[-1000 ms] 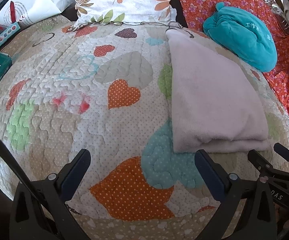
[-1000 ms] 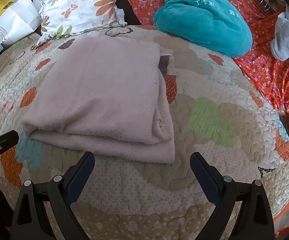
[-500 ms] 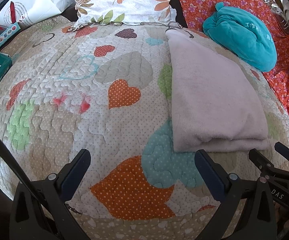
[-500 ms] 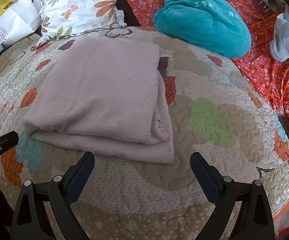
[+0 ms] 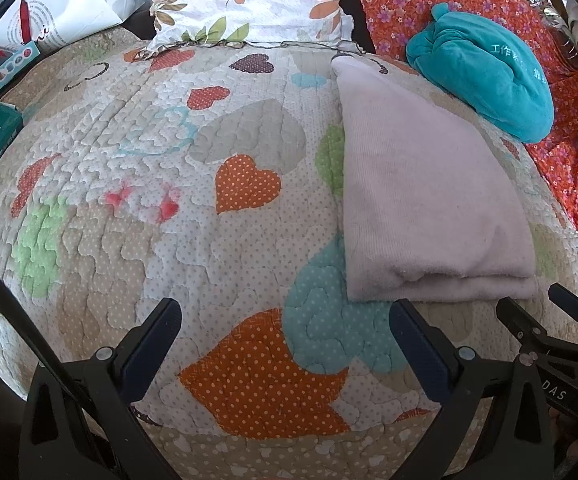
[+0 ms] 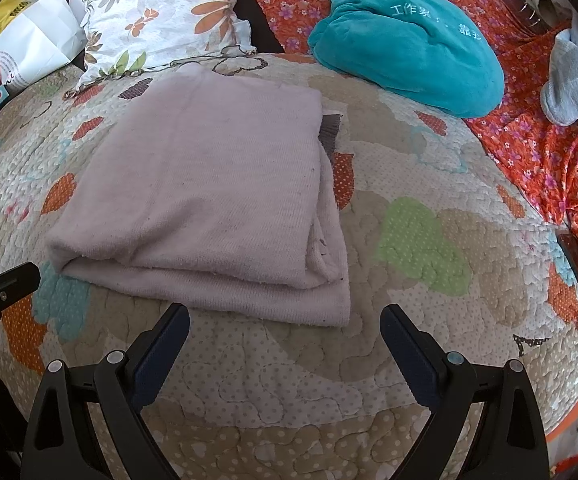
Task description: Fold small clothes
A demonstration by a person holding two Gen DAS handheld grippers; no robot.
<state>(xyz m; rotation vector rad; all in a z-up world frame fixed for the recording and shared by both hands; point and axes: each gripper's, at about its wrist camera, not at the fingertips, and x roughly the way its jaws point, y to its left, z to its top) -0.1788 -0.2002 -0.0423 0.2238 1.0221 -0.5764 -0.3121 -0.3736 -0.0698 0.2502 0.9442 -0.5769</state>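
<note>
I had my right claw [image 6: 285,334] spread wide and empty, just short of the folded pink garment [image 6: 209,184] on the quilt [image 6: 429,240], lined up on its near edge. My left claw [image 5: 285,334] gaped too, beside its left corner. It looked fully folded, though layers hid.

Bright, even daylight fills both views; shadows are soft and short. Mild glare whitens the paper bag [image 5: 69,8] at upper left. Focus is sharp centrally. Fisheye distortion bulges the quilt [image 6: 429,184] and darkens the rounded corners of each frame.
</note>
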